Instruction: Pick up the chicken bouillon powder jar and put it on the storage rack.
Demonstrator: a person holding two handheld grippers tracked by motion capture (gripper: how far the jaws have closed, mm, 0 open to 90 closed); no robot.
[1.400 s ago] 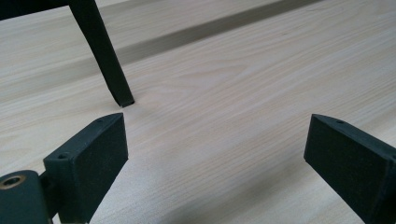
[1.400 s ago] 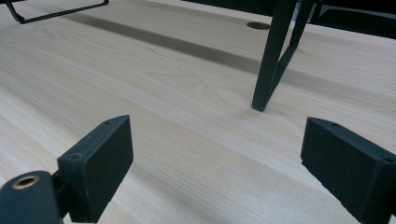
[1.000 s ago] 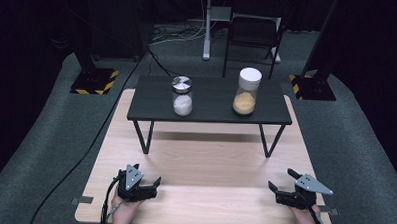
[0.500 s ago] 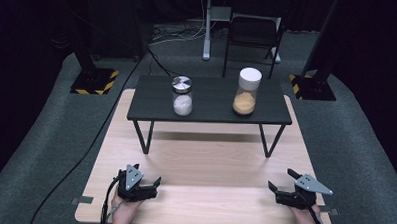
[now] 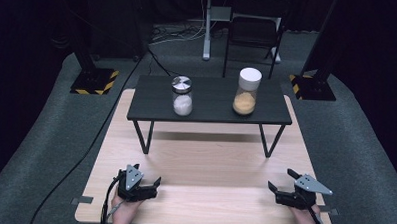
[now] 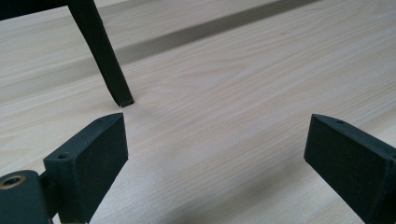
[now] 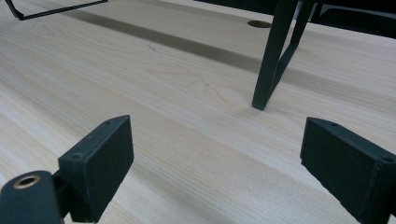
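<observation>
Two jars stand on a low black bench (image 5: 211, 112) at the far side of the wooden table (image 5: 204, 162). One glass jar (image 5: 182, 96) has a silver lid and white contents. The taller jar (image 5: 247, 92) has a white lid and orange-tan contents. My left gripper (image 5: 151, 182) rests at the near left of the table, open, with nothing between its jaws (image 6: 215, 154). My right gripper (image 5: 280, 181) rests at the near right, open and empty (image 7: 217, 154). Both are far from the jars.
The bench's thin black legs (image 6: 105, 56) (image 7: 271, 60) stand on the light wood ahead of each gripper. A black chair (image 5: 254, 24), stand bases with yellow-black stripes (image 5: 95, 81) and cables lie on the grey floor beyond the table.
</observation>
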